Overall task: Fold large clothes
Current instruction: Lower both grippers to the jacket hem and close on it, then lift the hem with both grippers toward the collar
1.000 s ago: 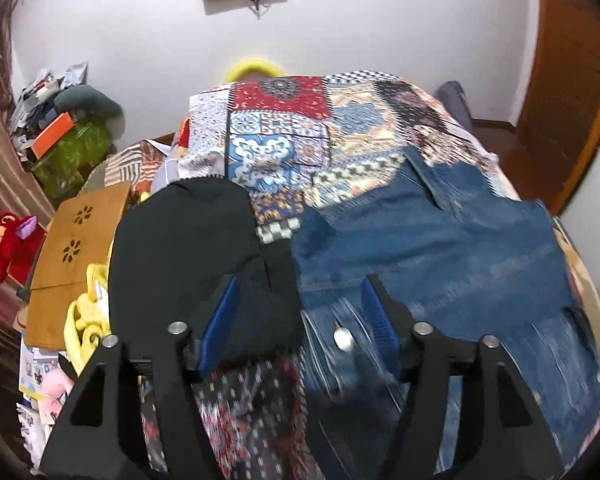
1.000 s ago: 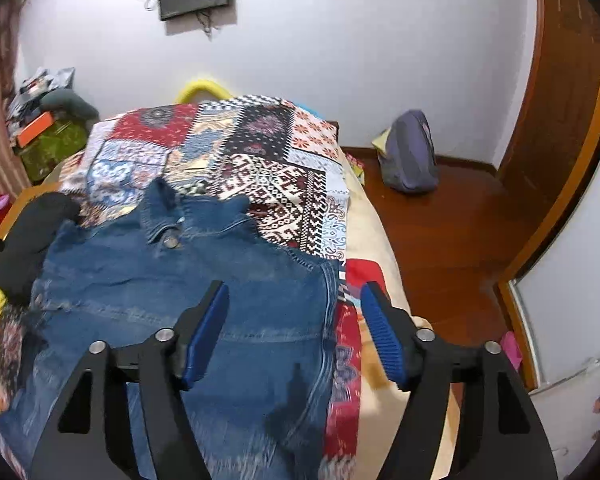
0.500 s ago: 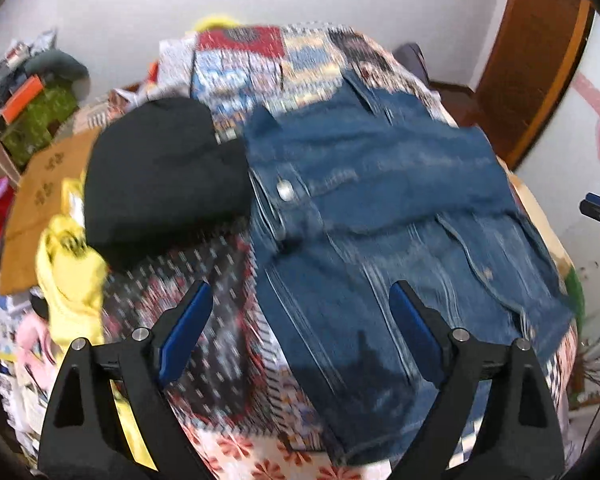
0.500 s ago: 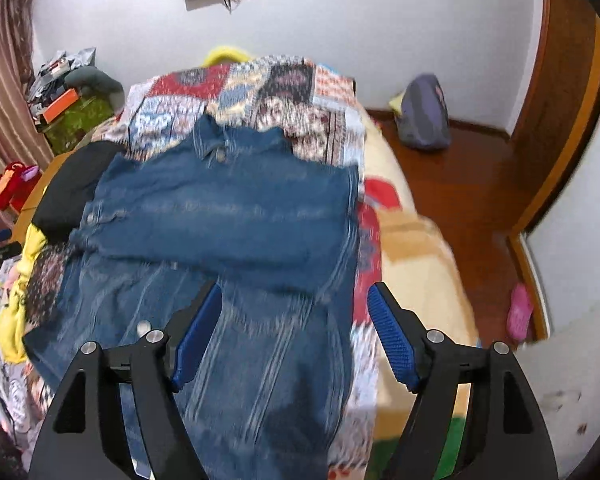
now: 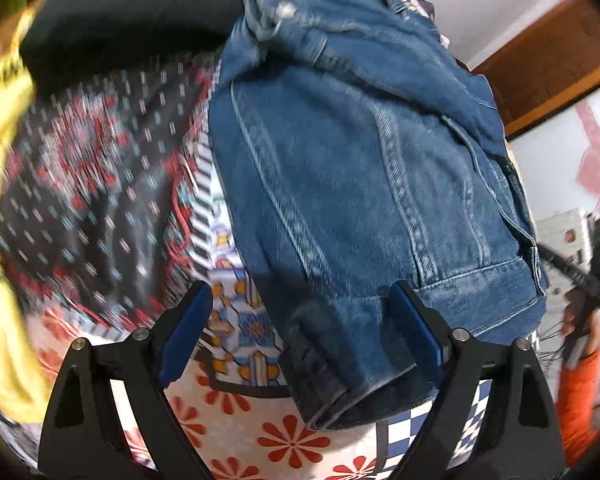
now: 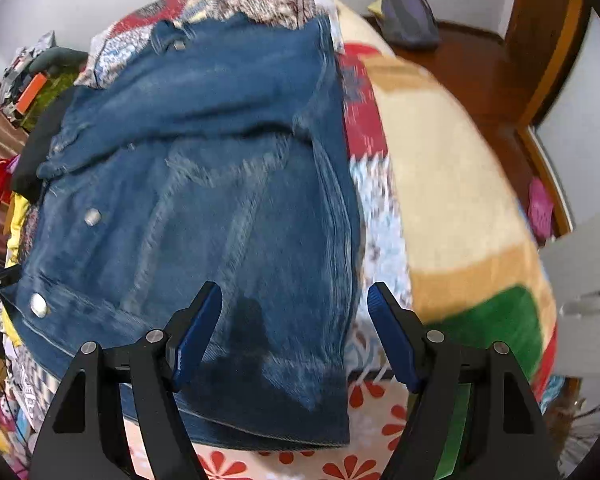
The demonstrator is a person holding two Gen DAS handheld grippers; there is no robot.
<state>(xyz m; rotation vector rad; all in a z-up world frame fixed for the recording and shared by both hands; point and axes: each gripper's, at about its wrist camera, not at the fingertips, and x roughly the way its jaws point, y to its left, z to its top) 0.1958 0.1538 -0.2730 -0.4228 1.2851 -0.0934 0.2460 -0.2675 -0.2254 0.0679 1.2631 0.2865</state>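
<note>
Denim: one jacket (image 6: pixel 220 184), two gaping claws (image 5: pixel 300 332) (image 6: pixel 296 332) above it.

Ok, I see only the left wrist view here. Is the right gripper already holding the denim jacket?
Observer: No. The right gripper is open and nothing is gripped.
Operator: And which part of the jacket is it aimed at?
Observer: The right side edge of the jacket, near the bottom corner; that edge runs between its fingers.
Operator: What lies to the right of that edge?
Observer: A beige blanket covers the bed there.
</note>
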